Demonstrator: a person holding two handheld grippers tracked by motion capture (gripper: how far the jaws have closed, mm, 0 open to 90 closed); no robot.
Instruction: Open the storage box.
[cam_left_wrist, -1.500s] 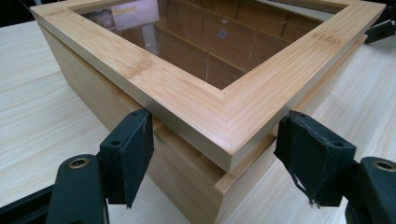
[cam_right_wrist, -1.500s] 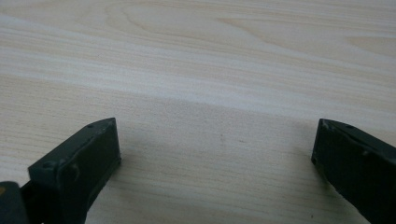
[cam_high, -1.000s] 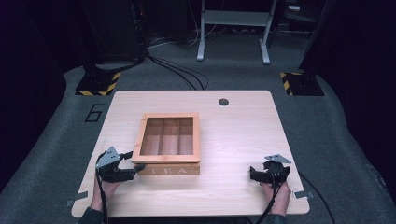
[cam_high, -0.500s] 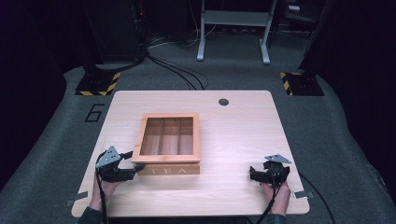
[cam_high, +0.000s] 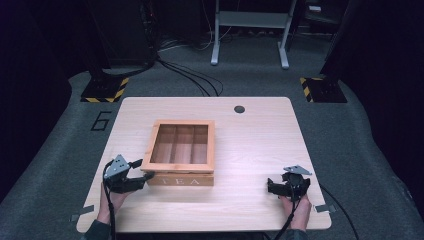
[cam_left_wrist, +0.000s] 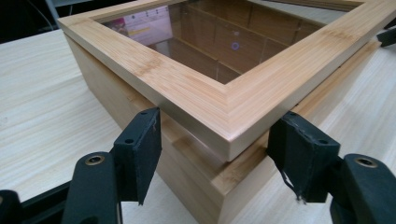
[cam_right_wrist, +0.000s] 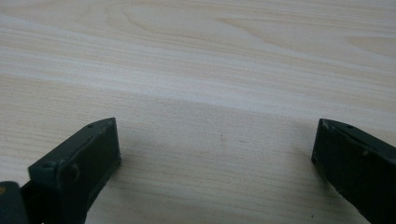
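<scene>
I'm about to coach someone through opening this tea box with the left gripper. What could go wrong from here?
The left gripper stands open astride the tea box's near corner, so closing there may slip off the angled edges or pinch lid and base together. The right gripper rests open on bare table, well away, so the box may slide or twist when pushed.

You are working in what is looking like a lab or recording studio: your pale wooden bench (cam_high: 260, 145) is standing alone on grey carpet (cam_high: 365, 145), with black cables (cam_high: 192, 75) running across the floor, yellow-and-black hazard tape (cam_high: 106, 90) marking dark equipment bases, a number 6 (cam_high: 101, 120) taped down beside you, and a grey metal stand (cam_high: 248, 30) waiting in the dark behind
</scene>
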